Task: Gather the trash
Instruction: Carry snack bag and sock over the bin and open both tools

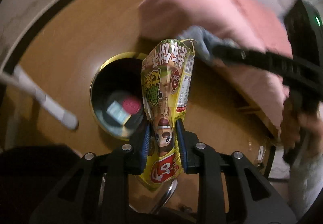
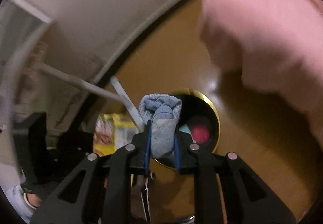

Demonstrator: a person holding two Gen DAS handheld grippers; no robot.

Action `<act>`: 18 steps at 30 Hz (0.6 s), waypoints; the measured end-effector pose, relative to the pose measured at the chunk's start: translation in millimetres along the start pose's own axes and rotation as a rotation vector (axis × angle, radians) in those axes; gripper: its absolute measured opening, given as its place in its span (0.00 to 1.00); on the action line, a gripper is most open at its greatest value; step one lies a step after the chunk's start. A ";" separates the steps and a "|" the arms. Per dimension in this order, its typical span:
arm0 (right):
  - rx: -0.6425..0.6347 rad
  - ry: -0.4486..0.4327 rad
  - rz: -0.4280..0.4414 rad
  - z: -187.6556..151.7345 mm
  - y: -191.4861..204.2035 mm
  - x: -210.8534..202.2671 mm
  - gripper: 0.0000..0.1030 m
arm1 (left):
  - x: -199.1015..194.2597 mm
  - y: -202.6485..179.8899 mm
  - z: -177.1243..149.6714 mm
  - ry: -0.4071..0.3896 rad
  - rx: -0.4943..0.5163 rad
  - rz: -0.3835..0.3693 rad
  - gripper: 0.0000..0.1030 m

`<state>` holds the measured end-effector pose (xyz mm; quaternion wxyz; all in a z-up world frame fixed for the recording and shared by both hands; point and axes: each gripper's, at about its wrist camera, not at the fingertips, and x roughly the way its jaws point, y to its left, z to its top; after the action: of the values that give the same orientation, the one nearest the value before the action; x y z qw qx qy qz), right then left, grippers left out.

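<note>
Below, left gripper [image 1: 163,137] clamps a snack wrapper [image 1: 167,91]; right gripper [image 2: 161,139] clamps a blue sock [image 2: 162,121]; bin [image 1: 97,91] at 10 o'clock.

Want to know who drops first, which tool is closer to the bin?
Hard to say. The left tool holds its snack wrapper beside the bin; the right tool holds a sock at its rim.

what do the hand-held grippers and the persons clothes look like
Each hand-held gripper, left and right, has a matte black frame of angular struts with cut-out slots, round silver bolt heads at the joints, and two flat fingers faced with ribbed blue pads. No cables or markings show. The person wears a pink garment.
</note>
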<state>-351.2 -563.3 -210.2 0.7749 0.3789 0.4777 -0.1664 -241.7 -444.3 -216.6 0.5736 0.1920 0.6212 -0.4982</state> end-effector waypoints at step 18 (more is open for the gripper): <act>0.091 -0.176 -0.165 6.7 -32.0 -35.2 0.89 | -50.3 -45.7 1.3 -0.203 0.088 0.099 0.92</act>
<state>-384.1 -593.1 -191.7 0.7797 0.3569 0.4293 -0.2835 -264.6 -448.3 -152.7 0.6485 0.1960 0.5270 -0.5131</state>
